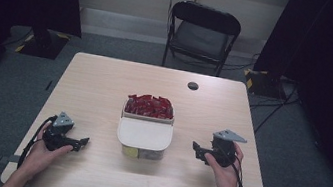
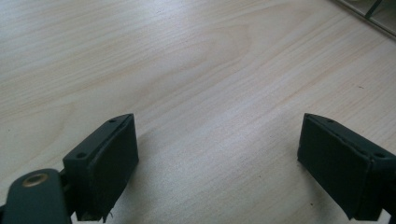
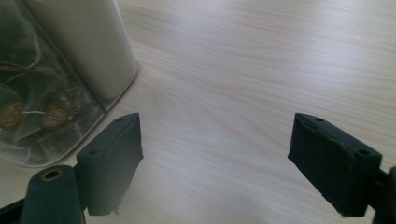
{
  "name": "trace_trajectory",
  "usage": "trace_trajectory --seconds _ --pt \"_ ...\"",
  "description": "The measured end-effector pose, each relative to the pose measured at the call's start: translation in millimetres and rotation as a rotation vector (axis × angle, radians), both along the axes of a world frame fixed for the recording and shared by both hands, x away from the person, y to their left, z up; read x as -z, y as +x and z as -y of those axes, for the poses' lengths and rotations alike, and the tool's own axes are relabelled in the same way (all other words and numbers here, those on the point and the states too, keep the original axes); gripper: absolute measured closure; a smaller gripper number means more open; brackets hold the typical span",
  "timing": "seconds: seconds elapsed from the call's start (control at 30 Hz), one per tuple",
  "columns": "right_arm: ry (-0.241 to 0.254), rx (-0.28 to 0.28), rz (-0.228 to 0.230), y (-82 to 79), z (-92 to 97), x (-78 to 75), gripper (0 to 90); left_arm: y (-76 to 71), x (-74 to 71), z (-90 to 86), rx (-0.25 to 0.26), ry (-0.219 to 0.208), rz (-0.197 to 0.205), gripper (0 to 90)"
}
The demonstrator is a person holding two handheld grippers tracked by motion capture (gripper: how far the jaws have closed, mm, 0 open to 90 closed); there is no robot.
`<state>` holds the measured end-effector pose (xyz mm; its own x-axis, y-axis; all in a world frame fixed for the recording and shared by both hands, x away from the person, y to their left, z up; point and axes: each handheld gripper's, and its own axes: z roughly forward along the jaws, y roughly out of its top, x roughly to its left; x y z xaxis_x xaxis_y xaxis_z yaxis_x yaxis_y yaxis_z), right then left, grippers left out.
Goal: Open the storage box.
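On the bench, a clear container with a cream lid sits centred before a tub of red packets. Left tongs and right tongs flank it, both spread and empty, seemingly ready to grip it from either side.

Beyond the jaws, a black folding chair stands past the far edge of the pale wooden table. A small dark round cap sits in the tabletop near that edge.
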<state>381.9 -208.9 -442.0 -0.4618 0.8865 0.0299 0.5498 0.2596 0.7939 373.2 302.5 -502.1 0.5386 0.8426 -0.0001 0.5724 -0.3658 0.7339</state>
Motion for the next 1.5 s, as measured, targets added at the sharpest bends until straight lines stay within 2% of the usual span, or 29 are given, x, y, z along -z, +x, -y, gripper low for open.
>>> trace_trajectory --seconds 0.23,0.5,0.67,1.0,1.27,1.37,1.5 --pt "-0.016 -0.058 0.027 -13.1 -11.6 -7.3 15.8 0.0 0.0 0.0 0.0 0.0 0.0 11.8" --pt "0.02 -0.12 0.04 -24.1 -28.9 -13.9 14.8 0.0 0.0 -0.1 0.0 0.001 0.0 11.8" --pt "0.025 -0.154 0.043 -30.4 -39.0 -15.9 14.8 0.0 0.0 0.0 0.0 0.0 0.0 11.7" --pt "0.023 -0.221 0.022 -36.5 -56.8 -10.3 14.9 0.0 0.0 -0.1 0.0 0.0 0.0 11.8" --pt "0.023 -0.241 0.005 -37.3 -65.7 -5.0 15.0 0.2 0.0 -0.1 0.001 -0.002 -0.002 11.7" --pt "0.005 -0.253 0.02 -37.5 -73.2 -4.0 14.6 0.5 0.1 -0.3 0.003 -0.002 0.0 11.7" --pt "0.017 -0.269 0.011 -34.9 -80.2 -2.1 14.7 0.5 0.1 -0.3 0.003 -0.002 -0.001 11.8"
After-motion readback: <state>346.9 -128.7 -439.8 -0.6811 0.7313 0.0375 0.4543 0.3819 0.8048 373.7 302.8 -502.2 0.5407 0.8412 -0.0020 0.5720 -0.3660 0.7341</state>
